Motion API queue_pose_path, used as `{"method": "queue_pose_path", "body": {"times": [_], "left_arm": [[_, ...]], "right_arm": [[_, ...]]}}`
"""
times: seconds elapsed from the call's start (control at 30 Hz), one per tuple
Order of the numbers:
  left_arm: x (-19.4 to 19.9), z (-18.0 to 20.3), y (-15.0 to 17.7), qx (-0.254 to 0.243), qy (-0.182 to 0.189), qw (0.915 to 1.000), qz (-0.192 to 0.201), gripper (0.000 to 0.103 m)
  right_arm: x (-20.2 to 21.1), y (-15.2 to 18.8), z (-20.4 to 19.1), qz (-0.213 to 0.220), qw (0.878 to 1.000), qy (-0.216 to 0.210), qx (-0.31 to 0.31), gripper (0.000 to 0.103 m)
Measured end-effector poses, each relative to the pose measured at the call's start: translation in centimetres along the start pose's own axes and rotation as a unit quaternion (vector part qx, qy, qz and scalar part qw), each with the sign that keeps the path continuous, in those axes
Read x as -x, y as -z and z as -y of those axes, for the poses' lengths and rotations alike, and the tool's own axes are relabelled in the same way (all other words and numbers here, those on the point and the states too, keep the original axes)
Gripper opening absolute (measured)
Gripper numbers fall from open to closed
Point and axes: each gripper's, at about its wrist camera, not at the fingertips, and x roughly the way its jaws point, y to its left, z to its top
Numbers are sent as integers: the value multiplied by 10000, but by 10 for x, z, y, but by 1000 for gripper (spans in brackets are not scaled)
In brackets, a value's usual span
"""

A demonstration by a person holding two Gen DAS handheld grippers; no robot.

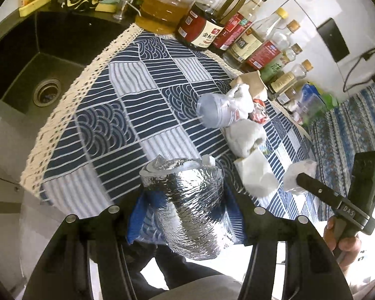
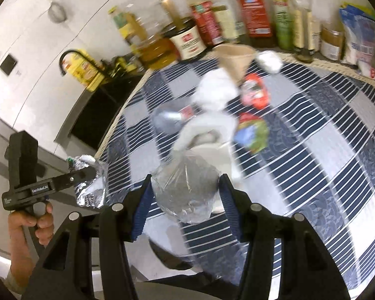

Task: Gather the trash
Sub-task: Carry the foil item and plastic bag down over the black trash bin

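Below, both claws tilt steeply down over the worktop's near edge. My left claw [image 1: 185, 200] clamps a foil bag [image 1: 187, 207]; my right claw [image 2: 187, 195] clamps a clear wrapper [image 2: 187, 190]. Remaining trash [image 1: 240, 122] lies toward the back right by the bottles [image 1: 237, 32]. The cloth [image 1: 137, 105] is bare from there to the left edge, beside the sink [image 1: 37, 57].

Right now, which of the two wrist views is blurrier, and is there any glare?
Right wrist view is blurrier: the bottles along the wall and the paper cup smear. Left wrist view is sharper; its foil bag glints, and the bottom right edge is blown out white. Both show fisheye bending.
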Motion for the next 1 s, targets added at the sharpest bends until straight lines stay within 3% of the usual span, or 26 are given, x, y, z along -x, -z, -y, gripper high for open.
{"method": "queue_pose_path", "body": {"times": [0.2, 0.53, 1.0], "left_arm": [[21, -21, 27, -113, 37, 9999, -21, 55], [32, -72, 73, 135, 90, 9995, -259, 55], [-9, -117, 124, 465, 54, 9950, -886, 55]], "right_arm": [[-21, 31, -50, -289, 9993, -133, 173, 53], [-68, 88, -115, -782, 9950, -303, 545, 54], [-133, 153, -122, -1453, 9875, -100, 598, 54]]}}
